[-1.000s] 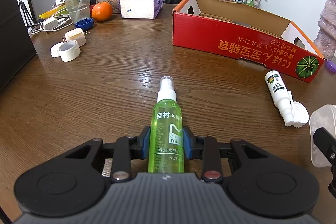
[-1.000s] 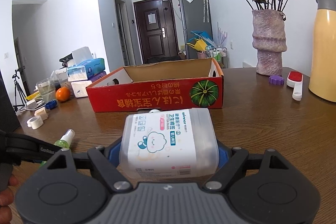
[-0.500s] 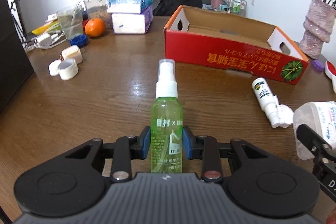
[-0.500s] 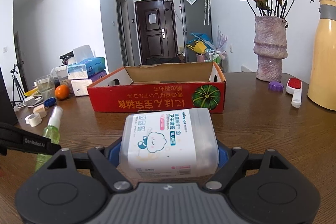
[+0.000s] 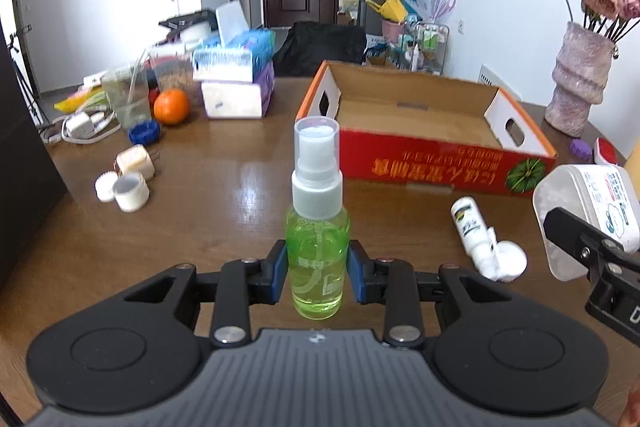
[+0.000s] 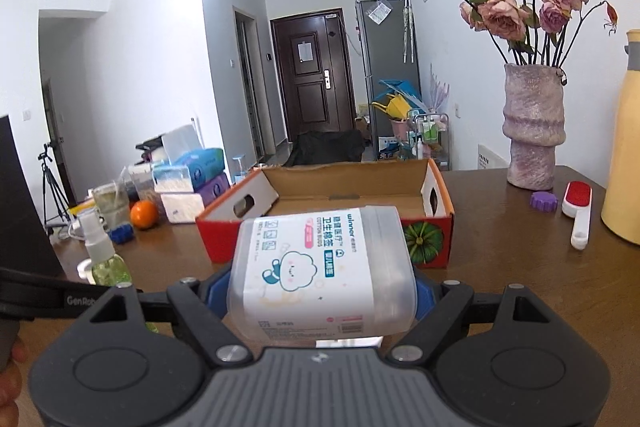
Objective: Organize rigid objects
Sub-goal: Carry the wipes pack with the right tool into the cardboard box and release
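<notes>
Left gripper (image 5: 317, 269): fingers clamped on the green spray bottle (image 5: 317, 247), bottle upright, held clear above the desk (image 5: 200, 227). Right gripper (image 6: 320, 297): fingers spread wide, pressed against both sides of the cotton-swab box (image 6: 320, 271), also held off the desk. Red cardboard tray (image 5: 432, 163) sat beyond both, open. A white tube (image 5: 472, 227) lay on the desk near the tray's front.

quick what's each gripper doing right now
left gripper: closed on the green spray bottle
right gripper: closed on the cotton swab box
</notes>
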`<state>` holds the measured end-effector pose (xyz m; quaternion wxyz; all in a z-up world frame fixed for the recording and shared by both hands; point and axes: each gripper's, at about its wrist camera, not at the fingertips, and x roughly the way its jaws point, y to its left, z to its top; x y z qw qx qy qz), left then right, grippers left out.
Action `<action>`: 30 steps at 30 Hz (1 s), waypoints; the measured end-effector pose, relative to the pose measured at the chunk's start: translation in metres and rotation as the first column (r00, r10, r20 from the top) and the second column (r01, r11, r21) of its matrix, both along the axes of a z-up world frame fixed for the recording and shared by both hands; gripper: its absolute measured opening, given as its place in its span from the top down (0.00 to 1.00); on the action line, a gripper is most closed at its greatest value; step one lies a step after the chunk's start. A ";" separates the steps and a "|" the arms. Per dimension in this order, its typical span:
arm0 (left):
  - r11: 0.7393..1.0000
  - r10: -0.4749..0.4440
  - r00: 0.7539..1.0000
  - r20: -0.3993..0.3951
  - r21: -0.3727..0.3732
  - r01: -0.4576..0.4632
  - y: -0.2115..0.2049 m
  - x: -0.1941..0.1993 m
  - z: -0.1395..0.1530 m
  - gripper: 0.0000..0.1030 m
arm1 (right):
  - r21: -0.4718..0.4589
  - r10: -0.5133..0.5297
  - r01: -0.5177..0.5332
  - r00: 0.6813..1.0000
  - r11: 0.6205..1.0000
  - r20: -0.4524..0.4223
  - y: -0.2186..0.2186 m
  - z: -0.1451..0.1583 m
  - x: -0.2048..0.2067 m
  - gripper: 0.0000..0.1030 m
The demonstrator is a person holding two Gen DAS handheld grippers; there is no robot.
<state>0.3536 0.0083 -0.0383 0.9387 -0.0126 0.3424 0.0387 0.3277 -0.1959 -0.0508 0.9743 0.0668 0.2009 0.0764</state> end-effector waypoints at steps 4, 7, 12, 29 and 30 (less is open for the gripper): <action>1.000 -0.015 0.999 0.036 0.010 0.015 -0.003 0.003 0.020 0.69 | 0.002 0.001 -0.001 1.000 1.000 0.013 -0.002 0.018 0.007 0.20; 0.999 -0.027 0.998 0.055 0.020 0.025 -0.007 0.007 0.035 0.69 | 0.002 -0.001 0.001 1.000 1.000 0.018 -0.003 0.030 0.014 0.20; 0.999 -0.042 0.996 0.076 0.031 0.039 -0.014 0.018 0.055 0.69 | -0.005 -0.007 0.007 1.000 1.000 0.018 -0.005 0.048 0.029 0.20; 0.999 -0.019 0.996 0.086 0.040 0.016 -0.028 0.098 0.086 0.69 | 0.016 -0.043 0.044 0.999 0.999 -0.029 -0.014 0.073 0.106 0.20; 0.999 -0.016 0.996 0.083 0.038 0.013 -0.029 0.105 0.086 0.69 | 0.018 -0.046 0.046 0.998 0.999 -0.035 -0.015 0.073 0.112 0.20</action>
